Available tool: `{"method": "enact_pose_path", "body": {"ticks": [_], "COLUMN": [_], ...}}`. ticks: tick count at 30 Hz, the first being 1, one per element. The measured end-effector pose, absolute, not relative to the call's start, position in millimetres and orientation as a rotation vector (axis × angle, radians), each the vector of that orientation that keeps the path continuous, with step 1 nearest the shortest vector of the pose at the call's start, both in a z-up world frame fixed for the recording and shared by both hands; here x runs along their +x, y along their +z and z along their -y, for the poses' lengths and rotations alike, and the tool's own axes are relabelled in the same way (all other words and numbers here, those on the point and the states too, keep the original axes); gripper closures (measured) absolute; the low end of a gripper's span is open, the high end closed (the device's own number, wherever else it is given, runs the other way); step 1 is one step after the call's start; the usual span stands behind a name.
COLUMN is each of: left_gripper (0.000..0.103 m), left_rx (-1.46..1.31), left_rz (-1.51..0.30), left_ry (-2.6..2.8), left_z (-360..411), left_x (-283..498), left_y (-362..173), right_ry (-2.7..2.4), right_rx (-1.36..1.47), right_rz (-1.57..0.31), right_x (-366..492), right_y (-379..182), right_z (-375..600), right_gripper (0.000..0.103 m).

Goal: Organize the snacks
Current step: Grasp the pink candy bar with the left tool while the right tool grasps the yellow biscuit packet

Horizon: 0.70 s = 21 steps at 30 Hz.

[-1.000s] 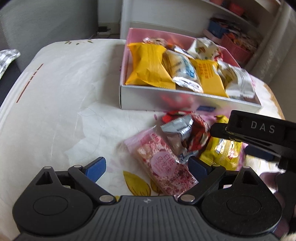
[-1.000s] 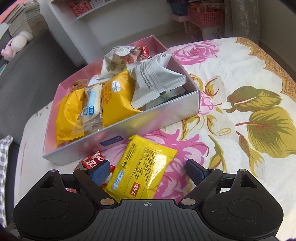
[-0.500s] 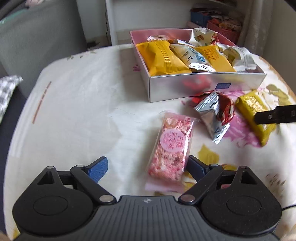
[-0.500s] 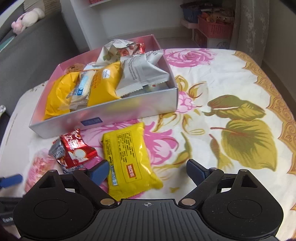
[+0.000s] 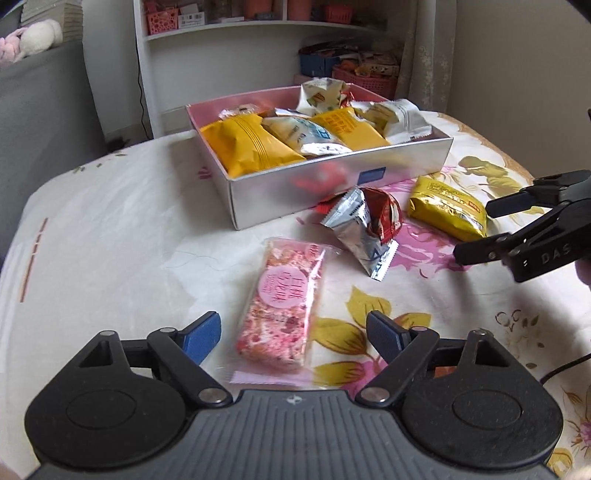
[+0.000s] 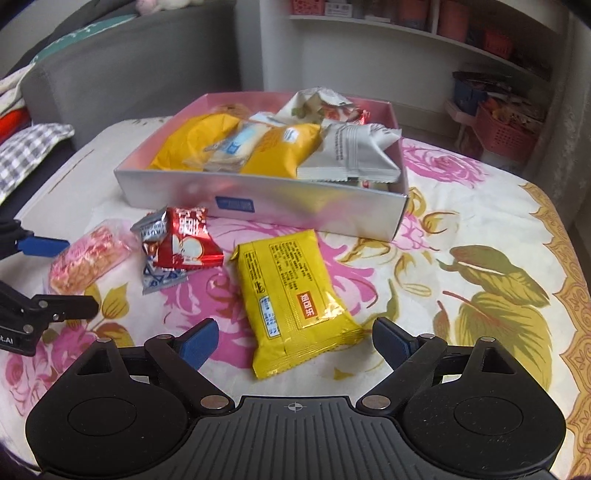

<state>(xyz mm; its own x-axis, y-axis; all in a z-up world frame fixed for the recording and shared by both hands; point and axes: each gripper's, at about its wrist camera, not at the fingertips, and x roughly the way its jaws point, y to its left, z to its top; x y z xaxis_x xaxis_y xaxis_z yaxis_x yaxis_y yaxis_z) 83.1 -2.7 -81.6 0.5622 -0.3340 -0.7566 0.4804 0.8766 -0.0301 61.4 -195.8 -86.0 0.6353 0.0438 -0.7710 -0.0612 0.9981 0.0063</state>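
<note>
A silver box with a pink inside [image 5: 332, 184] [image 6: 295, 206] holds several snack packs. Three packs lie loose on the flowered cloth in front of it: a pink bar [image 5: 284, 306] [image 6: 88, 262], a red and silver pack [image 5: 365, 221] [image 6: 181, 243], and a yellow pack [image 5: 447, 218] [image 6: 295, 299]. My left gripper [image 5: 293, 332] is open, its fingers on either side of the near end of the pink bar. My right gripper [image 6: 293, 338] is open and straddles the near end of the yellow pack; it also shows in the left wrist view [image 5: 476, 230].
The table's rounded edges lie at left and right. A grey sofa [image 6: 129, 74] stands behind on the left. White shelves [image 5: 221, 33] and pink baskets of goods [image 6: 506, 133] stand behind the table.
Both grippers have pulled back and risen from the box. The views now take in the whole box and all three loose packs. Both stay open.
</note>
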Motion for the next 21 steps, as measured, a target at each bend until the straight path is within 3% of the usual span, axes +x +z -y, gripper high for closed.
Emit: {"method": "enact_pose_path", "body": {"ticks": [8,16,21], "left_gripper": [0.025,0.043,0.055], "left_rx": [0.187,0.156,0.135], "left_rz": [-0.814,-0.803,-0.815], "left_ry": [-0.478,-0.471,-0.464], "left_z": [8.6,6.3,4.3], "left_x": [84.0,88.6,91.5], "left_y": [-84.5,-81.8,-79.5], "right_ry": [0.066,0.031,0.032], "right_rx": [0.005,0.000,-0.007], "right_rz": [-0.832,-0.809,-0.797], "right_x": [67.1,72.7,72.9], "right_y": [-90.5,-90.6,-89.3], "right_z": [196.4,193.7,190.5], "right_gripper": [0.008,0.011,0.019]}}
